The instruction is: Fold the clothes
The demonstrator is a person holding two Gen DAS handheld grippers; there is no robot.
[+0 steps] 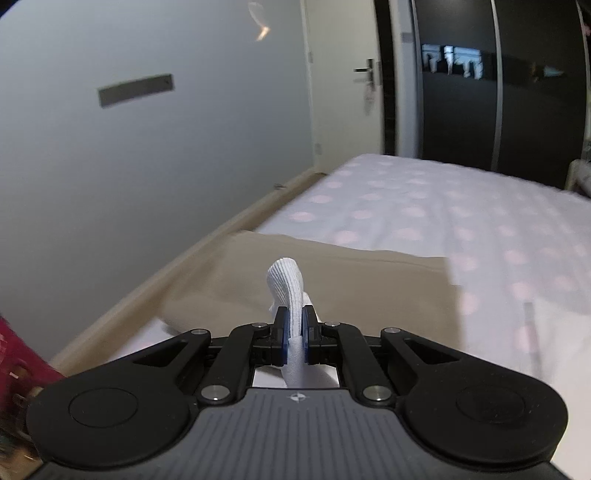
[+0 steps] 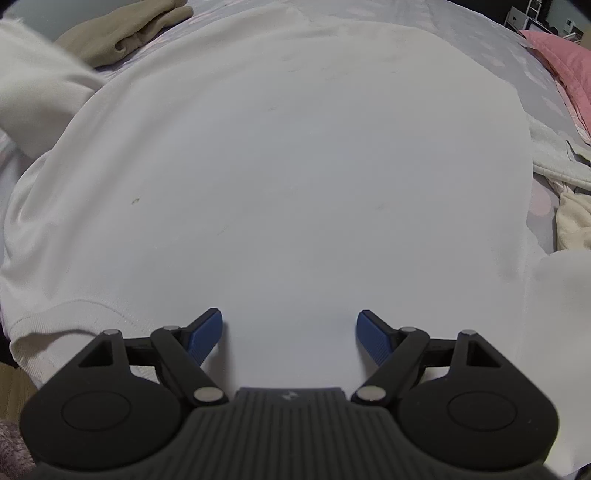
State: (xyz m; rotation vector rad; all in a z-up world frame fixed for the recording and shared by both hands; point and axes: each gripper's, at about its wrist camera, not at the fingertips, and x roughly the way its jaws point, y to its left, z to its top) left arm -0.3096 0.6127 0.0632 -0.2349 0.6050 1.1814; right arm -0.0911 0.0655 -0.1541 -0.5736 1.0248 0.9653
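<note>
A white sweatshirt (image 2: 295,166) lies spread flat on the bed and fills the right wrist view. My right gripper (image 2: 289,334) is open just above its near part, blue pads apart, holding nothing. My left gripper (image 1: 294,338) is shut on a ribbed white cuff (image 1: 286,286) of the sweatshirt, lifted above the bed; the fold of cuff sticks up past the pads. The raised white sleeve (image 2: 33,96) shows at the left of the right wrist view.
A folded tan garment (image 1: 314,280) lies on the dotted bed sheet (image 1: 424,206) beside the wall; it also shows in the right wrist view (image 2: 122,33). A pink pillow (image 2: 561,62) and crumpled pale clothes (image 2: 569,173) lie at the right. A dark wardrobe (image 1: 461,110) stands beyond the bed.
</note>
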